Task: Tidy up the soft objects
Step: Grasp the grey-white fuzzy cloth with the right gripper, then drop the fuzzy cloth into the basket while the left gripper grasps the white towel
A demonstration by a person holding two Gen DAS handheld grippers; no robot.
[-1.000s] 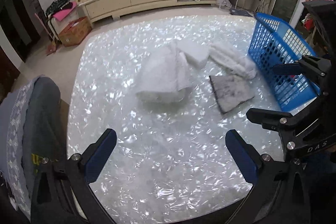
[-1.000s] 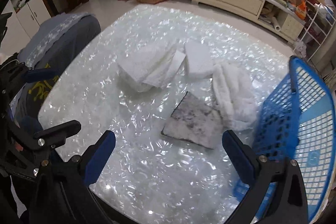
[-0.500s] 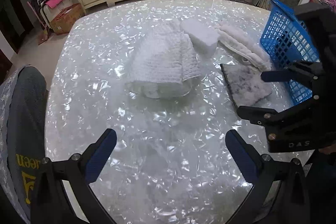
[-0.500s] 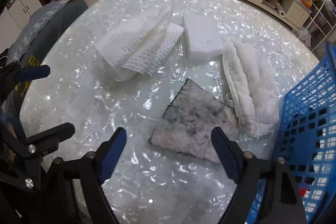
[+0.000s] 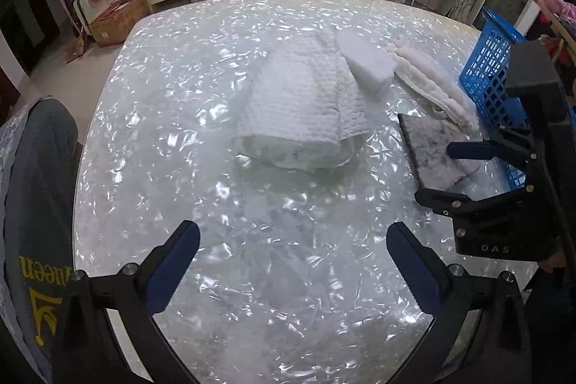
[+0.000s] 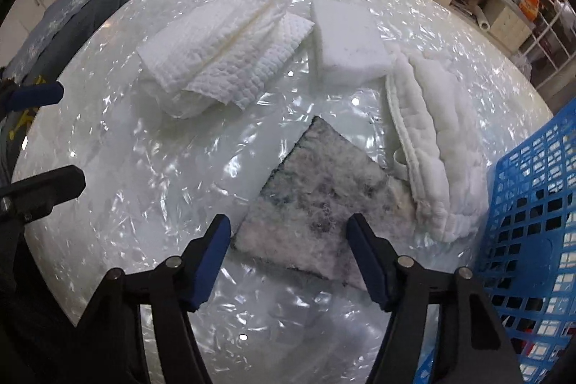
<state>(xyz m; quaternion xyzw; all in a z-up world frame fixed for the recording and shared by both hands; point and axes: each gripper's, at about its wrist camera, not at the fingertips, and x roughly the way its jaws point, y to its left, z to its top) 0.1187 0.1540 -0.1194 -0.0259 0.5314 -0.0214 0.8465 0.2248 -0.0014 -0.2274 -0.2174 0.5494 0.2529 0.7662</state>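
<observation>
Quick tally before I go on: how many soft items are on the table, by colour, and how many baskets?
White soft items: 3: waffle towel, foam block, quilted cloth
Grey mottled soft items: 1: grey pad
Blue baskets: 1: blue basket
Total: 5

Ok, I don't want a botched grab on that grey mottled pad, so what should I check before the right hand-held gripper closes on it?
1. The grey mottled pad lies between the right hand-held gripper fingers: ok; the jaws have just been closing.
2. Pads pressing on it: not ok, a gap shows on both sides.
3. Quilted white cloth clear of the pad: not ok, it overlaps the pad's far corner.
4. Blue basket beside the pad: ok.
5. Left hand-held gripper open and empty, out of the way: ok.
6. White sponge block and waffle towel clear of the pad: ok.
</observation>
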